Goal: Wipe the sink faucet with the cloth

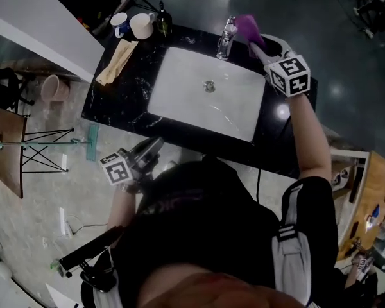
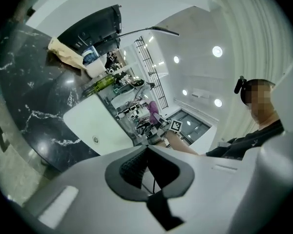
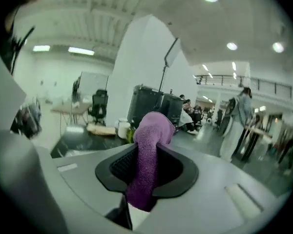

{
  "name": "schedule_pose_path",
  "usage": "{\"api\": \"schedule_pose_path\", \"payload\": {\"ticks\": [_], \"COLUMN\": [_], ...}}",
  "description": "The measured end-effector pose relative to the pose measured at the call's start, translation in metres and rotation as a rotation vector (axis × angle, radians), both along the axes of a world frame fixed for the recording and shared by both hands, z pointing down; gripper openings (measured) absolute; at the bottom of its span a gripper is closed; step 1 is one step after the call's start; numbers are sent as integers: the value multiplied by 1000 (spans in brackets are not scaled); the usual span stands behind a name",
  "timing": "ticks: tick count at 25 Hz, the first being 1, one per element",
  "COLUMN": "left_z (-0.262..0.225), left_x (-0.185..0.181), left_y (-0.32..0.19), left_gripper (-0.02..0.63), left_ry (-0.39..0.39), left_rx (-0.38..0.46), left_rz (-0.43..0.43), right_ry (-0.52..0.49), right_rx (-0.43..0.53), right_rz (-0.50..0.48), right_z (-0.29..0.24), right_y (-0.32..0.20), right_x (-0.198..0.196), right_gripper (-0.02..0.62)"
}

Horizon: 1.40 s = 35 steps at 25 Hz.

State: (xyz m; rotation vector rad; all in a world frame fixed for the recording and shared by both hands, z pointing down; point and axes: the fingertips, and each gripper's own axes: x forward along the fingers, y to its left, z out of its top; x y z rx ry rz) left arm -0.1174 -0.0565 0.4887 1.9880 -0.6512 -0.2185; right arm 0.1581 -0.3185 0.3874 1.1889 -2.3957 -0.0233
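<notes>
The purple cloth (image 3: 147,145) is clamped in the right tongs (image 1: 256,42) and held above the far right corner of the table (image 1: 119,98), just beside a clear upright thing (image 1: 226,37) at the far rim of the sink (image 1: 179,76) — whether that is the faucet cannot be told. The left tongs (image 1: 151,147) are pressed together with nothing between them, off the table's near edge. For a good wipe, the cloth's free end should be lowered onto the faucet and drawn along it under a firm grip — only cloth, never the tongs, should touch the metal.
</notes>
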Motion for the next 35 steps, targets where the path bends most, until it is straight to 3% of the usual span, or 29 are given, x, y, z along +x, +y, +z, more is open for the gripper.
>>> {"api": "schedule_pose_path", "payload": {"ticks": [3, 5, 9, 13, 16, 19, 25, 27, 30, 35], "left_z": [-11, -19, -36, -59, -63, -61, -58, -58, -58, -59], "left_x": [3, 8, 19, 37, 53, 69, 93, 101, 113, 131], "left_y": [0, 0, -1, 4, 13, 27, 54, 60, 57, 52], "left_gripper": [0, 7, 88, 211, 274, 322, 333, 302, 175, 128], "left_ry": [20, 36, 63, 160, 180, 167, 206, 230, 233, 237], "left_rx": [46, 73, 108, 94, 84, 81, 44, 31, 37, 38], "left_rz": [40, 78, 152, 232, 290, 348, 420, 436, 428, 381], "right_ry": [-392, -574, -820, -960, -1002, -980, -918, -917, -918, -923], "right_rx": [-150, -235, -378, -424, -446, -454, -470, -470, -481, -485], "right_rz": [-12, -36, -70, -55, -30, -15, -17, -10, -1, -3], "right_z": [-18, -23, -14, 8, 23, 32, 42, 43, 44, 43], "right_y": [56, 94, 169, 234, 276, 307, 348, 351, 350, 351], "right_x": [-29, -51, -94, -134, -157, -173, -185, -180, -165, -140], "right_gripper": [107, 107, 109, 109, 109, 109, 110, 110, 112, 154]}}
